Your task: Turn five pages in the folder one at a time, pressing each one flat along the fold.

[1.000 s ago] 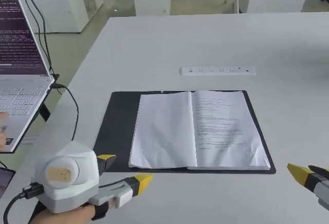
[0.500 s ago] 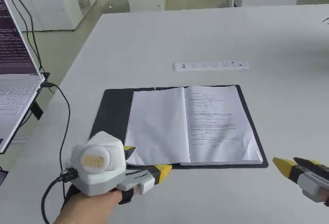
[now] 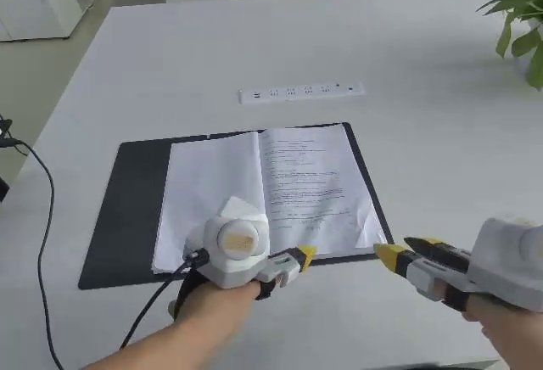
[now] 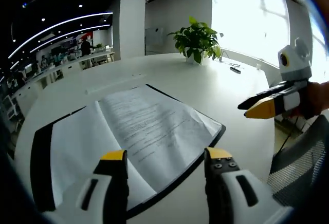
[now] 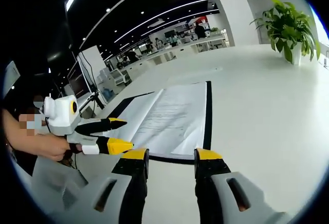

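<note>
A black folder (image 3: 127, 213) lies open on the white table, with a blank left page (image 3: 208, 187) and a printed right page (image 3: 310, 179). My left gripper (image 3: 297, 260) hovers at the folder's near edge, over the bottom of the pages. Its yellow-tipped jaws stand open and empty, pointing across the printed page (image 4: 154, 126) in the left gripper view (image 4: 166, 155). My right gripper (image 3: 405, 249) sits just off the folder's near right corner, open and empty (image 5: 171, 154). It faces the folder (image 5: 208, 116) and the left gripper (image 5: 110, 134).
A white power strip (image 3: 301, 92) lies beyond the folder's far edge. A potted plant (image 3: 522, 22) stands at the far right. A black cable (image 3: 42, 209) trails along the table's left side. Bare tabletop (image 3: 441, 149) lies to the right of the folder.
The view has swung right, so the laptop is out of frame. My left gripper has moved right to the folder's near edge. The right gripper has come in toward the near right corner.
</note>
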A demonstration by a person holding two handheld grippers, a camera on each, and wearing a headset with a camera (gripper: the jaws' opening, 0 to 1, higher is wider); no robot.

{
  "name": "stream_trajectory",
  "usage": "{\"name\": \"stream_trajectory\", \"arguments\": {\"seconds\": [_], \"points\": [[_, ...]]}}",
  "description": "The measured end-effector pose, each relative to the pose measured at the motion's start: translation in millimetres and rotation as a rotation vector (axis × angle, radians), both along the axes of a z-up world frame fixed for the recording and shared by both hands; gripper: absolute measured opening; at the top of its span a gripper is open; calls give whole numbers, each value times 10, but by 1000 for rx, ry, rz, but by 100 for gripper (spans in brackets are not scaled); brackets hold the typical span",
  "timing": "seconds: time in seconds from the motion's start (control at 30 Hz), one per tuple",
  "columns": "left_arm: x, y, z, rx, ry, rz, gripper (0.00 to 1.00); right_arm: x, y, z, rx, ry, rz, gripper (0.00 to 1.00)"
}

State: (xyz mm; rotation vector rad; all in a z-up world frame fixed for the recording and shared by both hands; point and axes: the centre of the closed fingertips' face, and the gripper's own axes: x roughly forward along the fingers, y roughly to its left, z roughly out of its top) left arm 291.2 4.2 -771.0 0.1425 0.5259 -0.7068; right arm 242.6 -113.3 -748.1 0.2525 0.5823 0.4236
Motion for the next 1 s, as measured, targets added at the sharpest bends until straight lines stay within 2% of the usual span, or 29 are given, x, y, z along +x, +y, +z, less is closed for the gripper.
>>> {"name": "stream_trajectory", "arguments": {"seconds": [0.17,0.23,0.33,0.43,0.67,0.77,0.83,1.0], "points": [[108,-249,-135,3,-3,-15,60,71,-33,-49,1,9,-10,33],[141,-322,-158,-4,-18,-16,60,92,-44,-54,6,4,-17,33],[193,-410,-263,7,-9,-5,59,119,-53,-78,8,7,-24,33],[223,-427,-341,20,-2,11,59,131,-55,-98,13,11,-28,33],[252,-417,-368,50,-54,1,54,131,-43,-148,17,16,-30,32],[238,-434,-367,33,-74,-22,50,124,-44,-182,22,20,-38,32],[209,-481,-371,14,-77,-51,43,110,-44,-198,18,22,-38,32],[212,-471,-388,-15,-69,-42,39,101,-70,-190,27,14,-53,32]]}}
